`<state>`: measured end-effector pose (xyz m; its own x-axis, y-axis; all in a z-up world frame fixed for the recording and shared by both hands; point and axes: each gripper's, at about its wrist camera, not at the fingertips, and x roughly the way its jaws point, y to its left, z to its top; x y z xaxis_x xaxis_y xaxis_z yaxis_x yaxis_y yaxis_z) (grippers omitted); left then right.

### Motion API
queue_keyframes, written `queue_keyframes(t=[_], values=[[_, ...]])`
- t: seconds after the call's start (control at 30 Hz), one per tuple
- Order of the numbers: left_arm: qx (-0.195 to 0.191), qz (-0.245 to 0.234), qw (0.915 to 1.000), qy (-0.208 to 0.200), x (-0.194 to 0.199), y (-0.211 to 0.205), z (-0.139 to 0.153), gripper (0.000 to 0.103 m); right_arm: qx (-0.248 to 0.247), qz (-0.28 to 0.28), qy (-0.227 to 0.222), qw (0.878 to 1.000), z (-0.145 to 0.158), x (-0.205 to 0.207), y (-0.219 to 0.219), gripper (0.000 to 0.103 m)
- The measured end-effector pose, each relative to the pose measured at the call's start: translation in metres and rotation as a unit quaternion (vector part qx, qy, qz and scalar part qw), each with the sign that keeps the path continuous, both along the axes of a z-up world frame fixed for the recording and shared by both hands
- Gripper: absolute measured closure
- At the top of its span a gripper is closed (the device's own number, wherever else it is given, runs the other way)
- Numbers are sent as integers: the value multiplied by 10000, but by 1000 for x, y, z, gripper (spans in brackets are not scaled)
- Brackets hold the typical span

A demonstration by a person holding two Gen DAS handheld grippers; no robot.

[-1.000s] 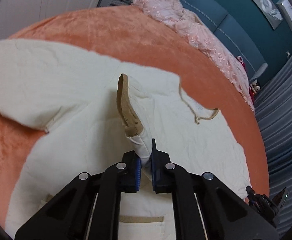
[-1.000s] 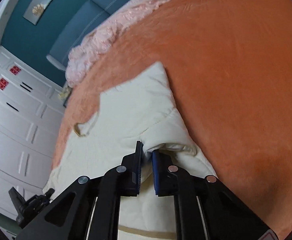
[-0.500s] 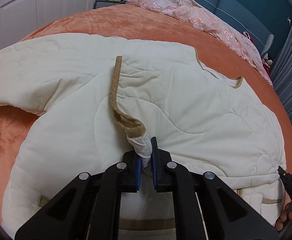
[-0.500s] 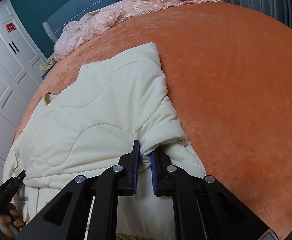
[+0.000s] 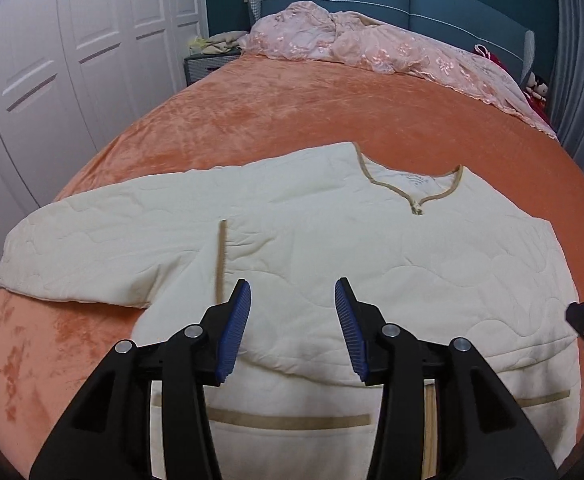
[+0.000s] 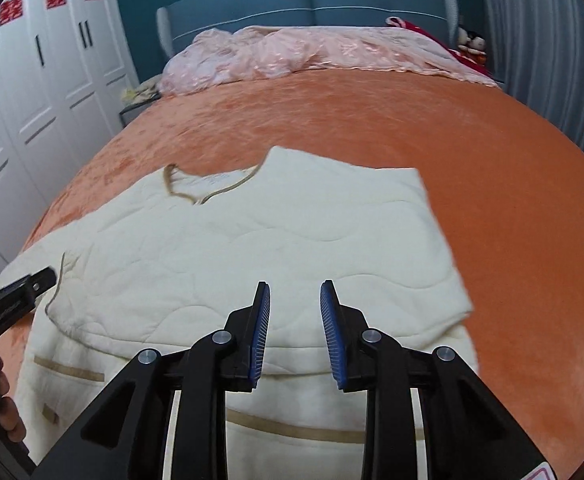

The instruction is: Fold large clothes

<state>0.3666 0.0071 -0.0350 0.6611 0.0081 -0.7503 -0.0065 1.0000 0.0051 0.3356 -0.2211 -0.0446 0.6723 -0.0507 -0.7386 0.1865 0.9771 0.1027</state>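
Now both tools, the left tool (image 5: 292, 312) and right tool (image 6: 295, 312), are spreading, letting go of the cream jacket (image 5: 332, 240); probably the left sleeve (image 5: 103, 240) is needing folding next.

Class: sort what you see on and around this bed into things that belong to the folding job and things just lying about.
Job: cream quilted garment; left hand-held gripper; right hand-held gripper.
Lying about: pink bedding; soft toys; white wardrobe.

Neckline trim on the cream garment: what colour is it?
Tan, seen best in the left wrist view along the neckline trim of the garment.
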Motion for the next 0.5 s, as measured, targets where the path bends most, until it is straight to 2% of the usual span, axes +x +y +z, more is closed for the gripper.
queue_keyframes(t=[0.17, 0.23, 0.4, 0.5], values=[[106, -106, 9993, 343, 13, -26, -41, 61, -239, 230, 427, 9985, -45, 17, 27, 76], [145, -117, 9987, 477, 15, -31, -59, 61, -244, 213, 423, 9986, -57, 15, 29, 76], [429, -136, 9988, 196, 5, -37, -79, 60, -155, 219, 340, 9991, -67, 12, 26, 77], [420, -114, 9990, 86, 3, -37, -81, 59, -226, 215, 265, 9992, -68, 11, 29, 77]])
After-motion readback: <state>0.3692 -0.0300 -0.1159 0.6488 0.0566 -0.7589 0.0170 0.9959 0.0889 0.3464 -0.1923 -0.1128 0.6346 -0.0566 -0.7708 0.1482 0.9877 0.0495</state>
